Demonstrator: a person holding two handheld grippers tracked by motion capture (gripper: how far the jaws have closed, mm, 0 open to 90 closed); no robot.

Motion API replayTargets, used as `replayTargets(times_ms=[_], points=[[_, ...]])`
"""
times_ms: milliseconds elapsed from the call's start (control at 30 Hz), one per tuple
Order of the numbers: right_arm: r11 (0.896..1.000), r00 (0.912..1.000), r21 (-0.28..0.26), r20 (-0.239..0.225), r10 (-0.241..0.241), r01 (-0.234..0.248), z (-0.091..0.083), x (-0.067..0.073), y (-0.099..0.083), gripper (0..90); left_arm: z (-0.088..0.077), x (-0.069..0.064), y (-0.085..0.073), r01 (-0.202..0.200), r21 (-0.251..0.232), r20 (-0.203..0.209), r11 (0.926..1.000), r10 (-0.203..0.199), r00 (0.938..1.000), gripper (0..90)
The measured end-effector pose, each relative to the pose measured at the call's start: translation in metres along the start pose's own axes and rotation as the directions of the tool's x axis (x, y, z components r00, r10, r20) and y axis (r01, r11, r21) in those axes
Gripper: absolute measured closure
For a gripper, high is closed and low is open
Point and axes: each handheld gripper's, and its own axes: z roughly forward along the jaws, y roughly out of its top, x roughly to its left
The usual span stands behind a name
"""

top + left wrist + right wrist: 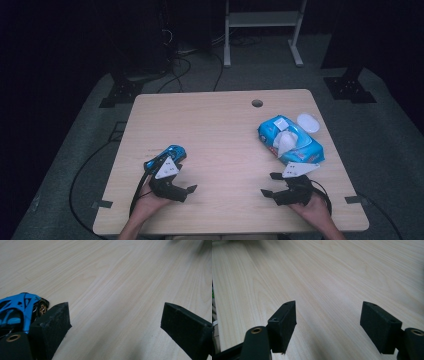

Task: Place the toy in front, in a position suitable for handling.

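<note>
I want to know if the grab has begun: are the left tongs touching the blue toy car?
Cannot tell. In the left gripper view the blue toy car lies close beside one pad, outside the open left tongs; no gap or contact shows plainly.

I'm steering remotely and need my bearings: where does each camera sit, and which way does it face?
High view: above the near edge, looking forward and down on the table; both forearms and tongs.
Left gripper view: rides the left tongs, open over bare wood, blue toy car beside one jaw.
Right gripper view: rides the right tongs, open over wood.
Shared: high and left gripper views both show the car.
</note>
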Motion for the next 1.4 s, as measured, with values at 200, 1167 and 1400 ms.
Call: replayTargets(times_ms=[200,1167,1400], points=[[1.0,1.0,0.007,0.005,0.002,-0.002,0.001,0.001,0.0,27.9,-0.005,0.005,0.002,0.004,-0.016,-0.015,0.9999,-0.004,0.9999,8.3],[1.0,0.9998,0.001,0.015,0.009,-0.009,0.0,0.001,0.0,27.7,-0.032,0.041,0.006,0.019,-0.051,-0.12,0.9985,-0.025,0.9924,8.3],[1.0,0.9995,-0.016,0.013,0.027,-0.027,-0.003,-0.002,0.0,27.4,-0.03,0.059,0.009,0.012,0.001,-0.135,0.9999,-0.011,0.9907,8.3]])
